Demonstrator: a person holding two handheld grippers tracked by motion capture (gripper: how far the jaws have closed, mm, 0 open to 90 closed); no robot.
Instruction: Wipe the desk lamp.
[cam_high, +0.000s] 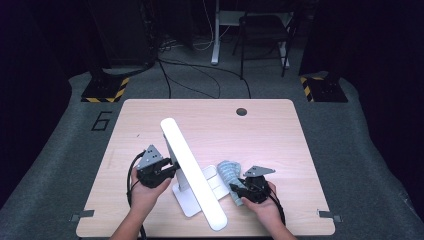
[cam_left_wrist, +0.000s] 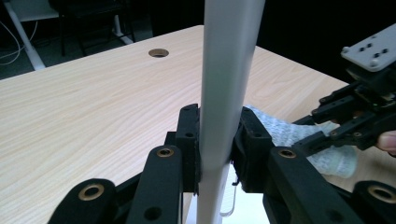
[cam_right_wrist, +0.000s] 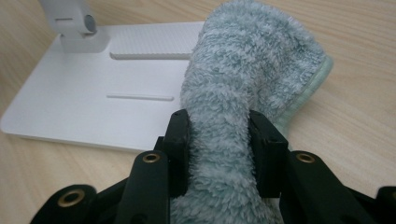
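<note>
1. Left tool: jaws clamped on the white upright arm of the desk lamp, pads pressing on both of its sides. In the high view the left tool sits at the arm beneath the long white lamp head.

2. Right tool: jaws pinched on a fold of the fluffy pale blue-green cloth; the pile bulges between and above the pads. In the high view the right tool holds the cloth just right of the lamp.

3. Lamp position: the white base lies flat on the table, near the person's edge. The cloth's free end hangs over the base's right side; contact cannot be confirmed from these views.

4. Step in hand (judgement): wiping the lamp while the left tool steadies it.

5. Doing it well:
   - Keep the left grip firm and still so the lamp neither tips nor slides.
   - Lay the loose cloth end flat on the surface; lead with cloth, not jaw tips, to avoid scratches.
   - Wipe in straight passes along the base grooves, with light downward pressure.

6. Risk: the head overhangs the right tool; lifting the cloth hand carelessly could knock it.
</note>
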